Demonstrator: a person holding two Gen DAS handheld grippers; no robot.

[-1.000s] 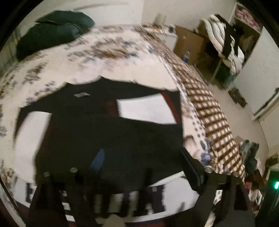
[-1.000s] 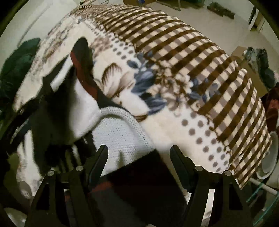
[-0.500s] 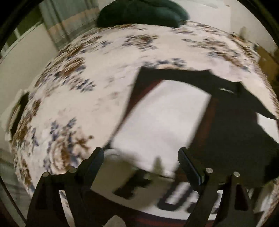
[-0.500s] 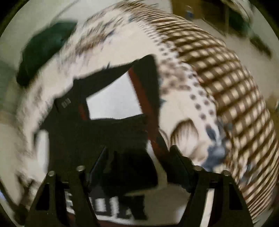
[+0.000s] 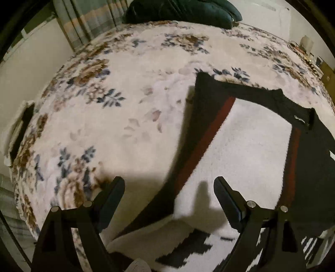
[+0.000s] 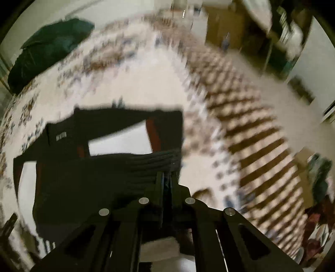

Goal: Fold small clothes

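A small sweater (image 5: 247, 150), black with white panels, red stripes and black lettering, lies on the floral bedspread (image 5: 125, 104). My left gripper (image 5: 168, 188) is open and empty just above the sweater's left white panel. In the right wrist view the sweater (image 6: 88, 167) lies partly folded, a black ribbed part laid across it. My right gripper (image 6: 166, 180) is shut on the ribbed black edge (image 6: 146, 163) of the sweater. That view is blurred.
A dark green pillow (image 5: 180, 10) lies at the head of the bed, also in the right wrist view (image 6: 48, 48). A framed object (image 5: 21, 129) sits at the bed's left edge. Floor, boxes and shelves of clothes (image 6: 282, 31) lie right of the bed.
My right gripper was open and has shut on the sweater's ribbed black edge. My left gripper swung left over the sweater's left white panel and stays open.
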